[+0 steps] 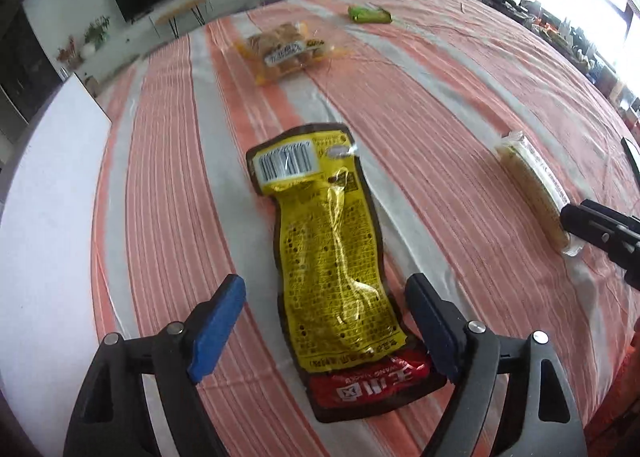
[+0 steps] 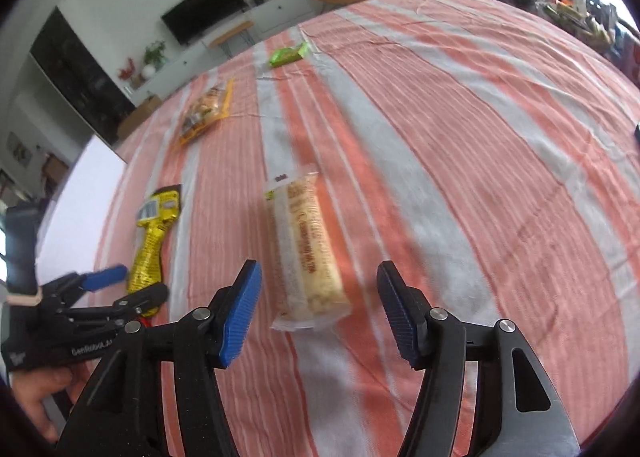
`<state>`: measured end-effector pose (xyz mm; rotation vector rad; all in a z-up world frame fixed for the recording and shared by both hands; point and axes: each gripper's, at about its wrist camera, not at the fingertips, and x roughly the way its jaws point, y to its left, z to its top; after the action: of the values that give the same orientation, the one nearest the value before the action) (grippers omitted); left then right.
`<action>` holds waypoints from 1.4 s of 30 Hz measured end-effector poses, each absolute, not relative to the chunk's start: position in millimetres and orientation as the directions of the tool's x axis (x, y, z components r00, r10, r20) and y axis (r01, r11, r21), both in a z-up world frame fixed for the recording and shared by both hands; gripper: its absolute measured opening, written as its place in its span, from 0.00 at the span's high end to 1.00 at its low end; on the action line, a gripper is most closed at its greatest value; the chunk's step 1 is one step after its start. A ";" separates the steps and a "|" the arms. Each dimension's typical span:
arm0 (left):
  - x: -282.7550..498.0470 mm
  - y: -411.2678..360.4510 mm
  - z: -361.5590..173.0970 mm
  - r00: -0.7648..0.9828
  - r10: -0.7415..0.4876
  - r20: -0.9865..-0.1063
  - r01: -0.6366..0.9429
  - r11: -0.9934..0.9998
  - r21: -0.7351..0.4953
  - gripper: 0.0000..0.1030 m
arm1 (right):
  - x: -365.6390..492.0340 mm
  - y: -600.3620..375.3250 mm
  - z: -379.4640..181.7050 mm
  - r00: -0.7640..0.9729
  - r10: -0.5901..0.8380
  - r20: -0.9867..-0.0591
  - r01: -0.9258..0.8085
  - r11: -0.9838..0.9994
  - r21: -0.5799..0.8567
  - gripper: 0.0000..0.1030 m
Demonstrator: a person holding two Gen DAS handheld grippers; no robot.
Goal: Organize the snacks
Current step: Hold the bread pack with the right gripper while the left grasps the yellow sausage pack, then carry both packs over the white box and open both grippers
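A yellow and red snack pouch (image 1: 328, 257) lies barcode side up on the striped tablecloth (image 1: 440, 97). My left gripper (image 1: 325, 285) straddles its lower half, open, with both blue pads clear of the wrapper. A pale wrapped snack bar (image 2: 310, 249) lies lengthwise between the fingers of my right gripper (image 2: 319, 269), which is open and not touching it. In the right wrist view the left gripper (image 2: 134, 285) shows at the left over the yellow pouch (image 2: 154, 233), held by a hand. The bar (image 1: 532, 193) also shows at the right of the left wrist view.
Farther back lie a clear bag of golden pastries (image 1: 280, 51) (image 2: 206, 113) and a green packet (image 1: 368, 13) (image 2: 288, 53). A white board (image 1: 52, 177) borders the cloth on the left. A small dark object (image 2: 637, 133) sits at the right edge. Chairs and shelves stand beyond.
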<state>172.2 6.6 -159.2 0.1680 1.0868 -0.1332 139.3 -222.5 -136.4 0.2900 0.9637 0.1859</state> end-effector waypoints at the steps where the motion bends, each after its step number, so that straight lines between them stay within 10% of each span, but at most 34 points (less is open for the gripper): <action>1: 173.7 6.1 -158.2 0.464 -0.047 -0.885 0.197 0.979 0.051 0.35 | 144.8 -215.3 -135.1 0.523 0.264 -0.811 -0.045 0.958 0.283 0.37; 4: 173.2 11.1 -151.2 0.469 -0.138 -0.872 0.219 0.975 -0.036 0.62 | 155.9 -187.1 -134.0 0.470 0.213 -0.856 -0.132 0.977 0.170 0.41; 6: 173.0 21.2 -144.7 0.450 -0.205 -0.869 0.201 0.972 -0.126 0.74 | 158.5 -167.0 -136.4 0.482 0.138 -0.865 -0.186 0.981 0.053 0.64; 17: 118.2 97.4 -66.7 0.503 -0.570 -0.649 0.148 0.797 -0.586 0.74 | 122.3 -189.1 -91.2 0.527 0.338 -0.779 -0.095 0.935 0.342 0.71; 24: 63.4 219.4 10.6 0.688 -0.382 -0.617 0.036 0.867 -0.496 0.74 | 100.3 -92.9 -1.6 0.515 0.561 -0.648 -0.366 0.827 0.426 0.71; 28: 34.0 282.4 17.4 0.702 -0.107 -0.705 -0.173 0.934 -0.313 0.66 | 89.8 7.7 34.9 0.397 0.719 -0.570 -0.554 0.683 0.476 0.70; 30: 24.2 307.1 11.2 0.661 0.045 -0.749 -0.300 0.931 -0.208 0.37 | 85.0 46.8 38.1 0.347 0.756 -0.555 -0.607 0.632 0.483 0.62; 32: 12.3 324.1 5.9 0.636 0.143 -0.758 -0.391 0.907 -0.157 0.19 | 85.4 83.5 35.4 0.305 0.778 -0.549 -0.640 0.594 0.487 0.33; 42: 26.9 252.2 21.6 0.729 0.022 -0.684 -0.248 0.940 -0.234 0.19 | 112.9 -15.6 -32.2 0.530 0.539 -0.655 -0.452 0.833 0.319 0.33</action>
<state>26.9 252.2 21.6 -0.3223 0.7421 0.1518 112.9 -15.6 -32.2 0.1148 0.8213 0.5931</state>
